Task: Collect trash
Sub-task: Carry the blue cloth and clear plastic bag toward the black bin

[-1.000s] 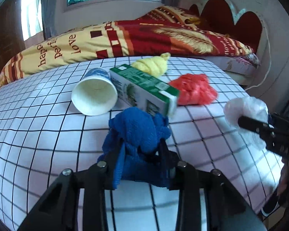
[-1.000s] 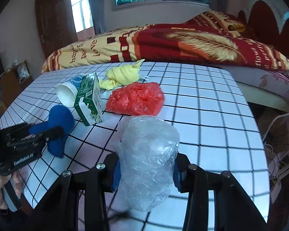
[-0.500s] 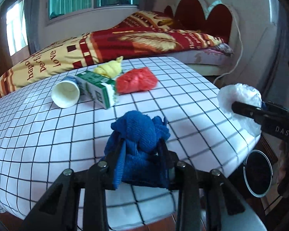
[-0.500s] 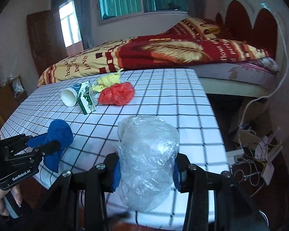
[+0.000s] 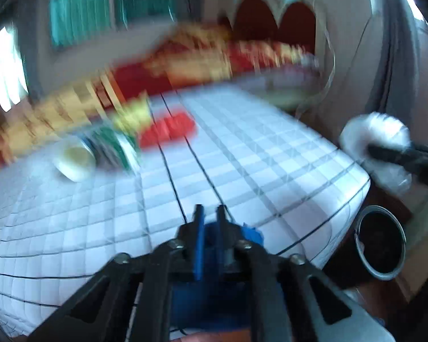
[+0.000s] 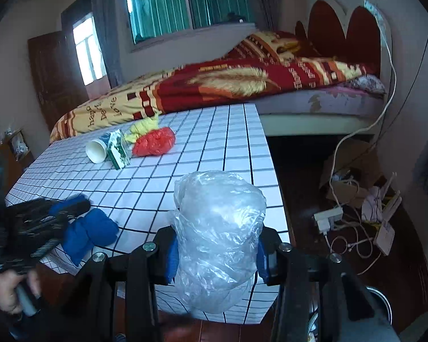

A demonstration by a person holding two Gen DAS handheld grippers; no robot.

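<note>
Crumpled clear plastic bag [image 6: 218, 236] sat pinched in the right gripper [image 6: 216, 252] beyond the tabletop's [image 6: 214, 142] near edge; the left gripper [image 5: 209, 222] pinched blue cloth [image 6: 85, 232].

Left tool [image 5: 209, 213]: fingers drawn close together, nearly parallel, clamped on a blue cloth wad [image 6: 85, 235] that bulges below and beside them; the left wrist view is heavily motion-blurred. The person's left hand [image 6: 7, 293] grips the tool's handle from below, low at the counter's [image 6: 214, 154] near corner. Right tool [image 6: 216, 252]: fingers spread wider, blue pads [image 6: 172, 256] pressed against both sides of a crumpled clear plastic bag [image 6: 218, 233], held level and off the counter's edge.
</note>
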